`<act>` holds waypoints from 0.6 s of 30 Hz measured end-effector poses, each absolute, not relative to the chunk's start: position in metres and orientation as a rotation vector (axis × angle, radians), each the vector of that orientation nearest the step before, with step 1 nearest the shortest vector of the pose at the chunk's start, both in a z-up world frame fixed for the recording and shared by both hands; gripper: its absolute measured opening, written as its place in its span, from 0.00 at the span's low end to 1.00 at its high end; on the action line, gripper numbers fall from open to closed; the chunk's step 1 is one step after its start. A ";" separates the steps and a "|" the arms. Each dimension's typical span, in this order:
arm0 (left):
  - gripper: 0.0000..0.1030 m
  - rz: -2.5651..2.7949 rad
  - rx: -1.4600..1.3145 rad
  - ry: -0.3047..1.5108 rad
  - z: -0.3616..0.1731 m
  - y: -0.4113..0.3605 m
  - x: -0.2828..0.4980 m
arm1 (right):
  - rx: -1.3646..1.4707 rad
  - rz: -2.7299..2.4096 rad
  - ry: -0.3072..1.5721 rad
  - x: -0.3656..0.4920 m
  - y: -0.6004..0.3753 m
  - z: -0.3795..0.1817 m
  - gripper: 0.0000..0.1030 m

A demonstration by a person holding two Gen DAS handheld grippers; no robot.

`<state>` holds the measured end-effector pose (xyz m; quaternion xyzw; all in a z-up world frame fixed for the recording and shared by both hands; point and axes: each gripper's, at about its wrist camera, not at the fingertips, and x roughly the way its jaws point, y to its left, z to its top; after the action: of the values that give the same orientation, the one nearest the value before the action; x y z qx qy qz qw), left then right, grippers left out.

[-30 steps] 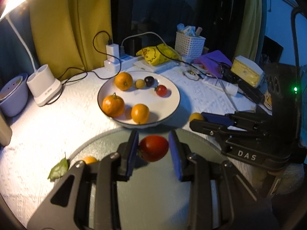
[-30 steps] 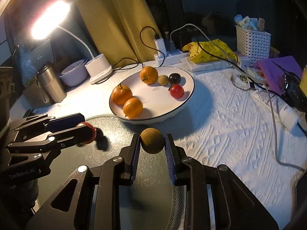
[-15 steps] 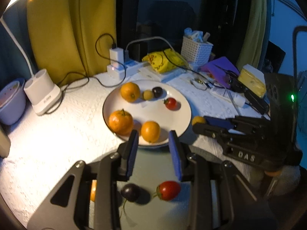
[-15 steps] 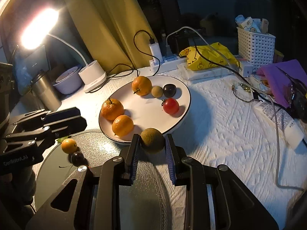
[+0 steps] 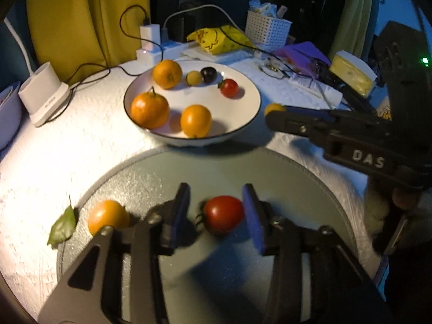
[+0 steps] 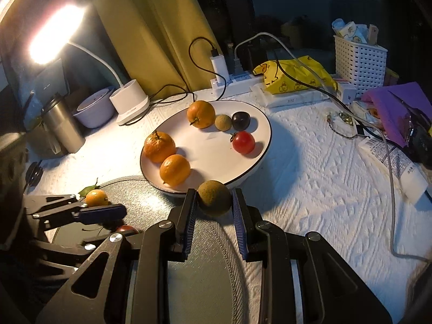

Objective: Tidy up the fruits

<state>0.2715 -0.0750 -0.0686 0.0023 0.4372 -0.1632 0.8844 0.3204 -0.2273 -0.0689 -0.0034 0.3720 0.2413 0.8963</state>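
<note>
White quilted cloth (image 6: pixel 318 178) is seen lit by a desk lamp (image 6: pixel 54 32), with a yellow curtain (image 6: pixel 151 27) behind. On a white plate (image 6: pixel 216 162), three oranges (image 6: pixel 175 169), a tan fruit (image 6: pixel 223 122), a dark plum (image 6: pixel 241 120) and a red tomato (image 6: pixel 243 142) are laid. A grey glass disc (image 5: pixel 243 167) is set just in front of the plate. Over the disc the left gripper (image 5: pixel 216 213) is held, its jaws opening; a second tomato (image 5: pixel 223 214) is framed between the blue pads, a gap visible on its left side. A small orange fruit (image 5: pixel 107 216) is placed on the disc's left, a leaf (image 5: pixel 63 225) beside it. The right gripper (image 6: pixel 214 202) is clamped on a brown round fruit (image 6: pixel 214 197) near the plate's rim.
</note>
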 end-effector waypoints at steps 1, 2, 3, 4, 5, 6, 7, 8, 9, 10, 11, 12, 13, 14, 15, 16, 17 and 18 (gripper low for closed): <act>0.43 -0.344 0.003 0.910 -0.069 -0.075 0.270 | -0.009 0.500 0.769 0.318 -0.227 -0.068 0.27; 0.43 -0.348 0.008 0.910 -0.070 -0.076 0.269 | -0.011 0.499 0.767 0.315 -0.226 -0.067 0.27; 0.43 -0.356 0.017 0.911 -0.071 -0.078 0.267 | -0.013 0.498 0.765 0.312 -0.226 -0.066 0.27; 0.43 -0.362 0.025 0.916 -0.073 -0.079 0.265 | -0.015 0.496 0.763 0.310 -0.227 -0.066 0.27; 0.43 -0.366 0.031 0.923 -0.075 -0.081 0.264 | -0.016 0.493 0.763 0.307 -0.227 -0.065 0.27; 0.43 -0.364 0.035 0.929 -0.078 -0.082 0.263 | -0.017 0.491 0.763 0.305 -0.227 -0.065 0.27; 0.42 -0.362 0.036 0.928 -0.080 -0.081 0.262 | -0.017 0.488 0.762 0.303 -0.228 -0.066 0.27; 0.42 -0.361 0.041 0.921 -0.080 -0.081 0.261 | -0.017 0.486 0.762 0.302 -0.228 -0.065 0.27; 0.41 -0.361 0.039 0.921 -0.079 -0.081 0.261 | -0.017 0.485 0.762 0.301 -0.229 -0.065 0.27; 0.41 -0.360 0.035 0.918 -0.079 -0.080 0.261 | -0.017 0.483 0.761 0.300 -0.229 -0.065 0.27; 0.40 -0.357 0.033 0.913 -0.078 -0.080 0.261 | -0.018 0.483 0.760 0.299 -0.229 -0.064 0.27; 0.40 -0.355 0.030 0.905 -0.076 -0.079 0.261 | -0.020 0.484 0.758 0.298 -0.229 -0.063 0.27; 0.40 -0.354 0.028 0.901 -0.074 -0.078 0.262 | -0.020 0.484 0.756 0.298 -0.228 -0.063 0.27; 0.40 -0.351 0.024 0.893 -0.072 -0.077 0.263 | -0.021 0.485 0.754 0.298 -0.228 -0.062 0.27; 0.40 -0.350 0.020 0.886 -0.070 -0.076 0.264 | -0.021 0.486 0.753 0.298 -0.228 -0.061 0.27; 0.40 -0.349 0.015 0.878 -0.066 -0.076 0.265 | -0.021 0.486 0.752 0.298 -0.228 -0.061 0.27; 0.40 -0.349 0.013 0.870 -0.063 -0.075 0.267 | -0.022 0.487 0.751 0.299 -0.227 -0.060 0.27; 0.40 -0.348 0.012 0.861 -0.060 -0.075 0.269 | -0.022 0.488 0.751 0.300 -0.227 -0.061 0.27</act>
<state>0.2692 -0.0749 -0.0599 0.0058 0.4154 -0.1678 0.8940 0.3003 -0.2269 -0.0605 -0.0108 0.3630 0.2359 0.9014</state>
